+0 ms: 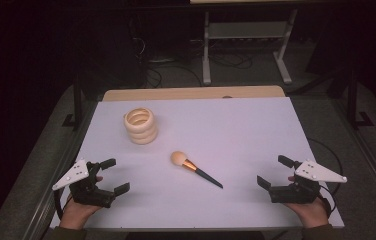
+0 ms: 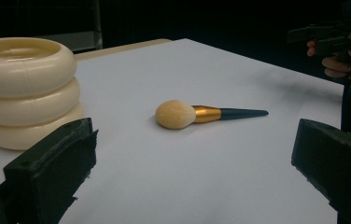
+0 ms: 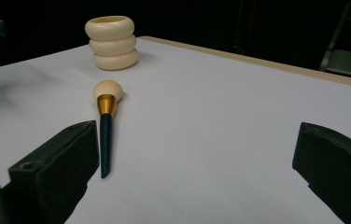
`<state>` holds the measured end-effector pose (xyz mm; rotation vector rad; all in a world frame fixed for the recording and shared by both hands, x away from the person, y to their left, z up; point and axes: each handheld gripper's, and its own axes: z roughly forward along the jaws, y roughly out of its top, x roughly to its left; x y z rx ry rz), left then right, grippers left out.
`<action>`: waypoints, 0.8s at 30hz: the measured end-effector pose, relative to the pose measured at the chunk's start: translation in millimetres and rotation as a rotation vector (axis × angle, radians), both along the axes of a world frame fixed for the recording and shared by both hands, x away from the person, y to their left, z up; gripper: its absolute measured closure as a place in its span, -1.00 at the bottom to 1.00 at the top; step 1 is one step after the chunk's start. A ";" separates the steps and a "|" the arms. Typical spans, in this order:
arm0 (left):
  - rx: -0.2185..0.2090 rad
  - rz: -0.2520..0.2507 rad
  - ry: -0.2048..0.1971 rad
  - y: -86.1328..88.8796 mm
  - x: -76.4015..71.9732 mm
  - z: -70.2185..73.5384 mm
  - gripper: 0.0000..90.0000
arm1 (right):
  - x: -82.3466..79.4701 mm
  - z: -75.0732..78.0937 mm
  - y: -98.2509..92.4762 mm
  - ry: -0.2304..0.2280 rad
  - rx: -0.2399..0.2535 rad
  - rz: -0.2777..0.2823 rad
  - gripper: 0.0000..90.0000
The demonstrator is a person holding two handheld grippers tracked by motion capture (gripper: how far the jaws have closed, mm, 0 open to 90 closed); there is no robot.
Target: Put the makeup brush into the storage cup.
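Wide-apart black tongs [image 3: 192, 175] over white table [image 3: 239, 121]; makeup brush [image 3: 106, 126] flat near left jaw; ringed cream holder [image 3: 113, 43] beyond

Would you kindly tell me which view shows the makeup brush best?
The left gripper view: the gold-banded, dark-handled makeup brush lies side-on, close. The right gripper view sees it lengthwise, foreshortened; the high view shows it small.

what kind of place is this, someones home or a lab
Most likely a lab or recording setup, not a home. A bare white table stands in a dark room with cables and a metal frame on the floor behind, and only a makeup brush and a ringed cream holder are set out.
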<state>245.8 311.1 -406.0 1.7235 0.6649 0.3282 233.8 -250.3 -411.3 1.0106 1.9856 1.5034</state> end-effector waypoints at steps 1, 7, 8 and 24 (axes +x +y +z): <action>0.000 -0.001 0.001 -0.2 0.2 -0.1 -1.00 | 0.1 -0.1 0.2 0.005 0.001 -0.001 -1.00; -0.002 0.003 0.003 -1.8 0.1 0.1 -1.00 | 3.9 -1.4 1.5 0.018 -0.005 0.006 -1.00; -0.003 0.004 0.004 -2.2 -0.3 0.2 -1.00 | 4.6 -1.4 2.2 0.018 -0.007 0.007 -1.00; 0.002 0.007 0.005 2.5 -1.8 -1.4 -1.00 | 18.7 4.4 19.1 0.040 -0.014 0.056 -1.00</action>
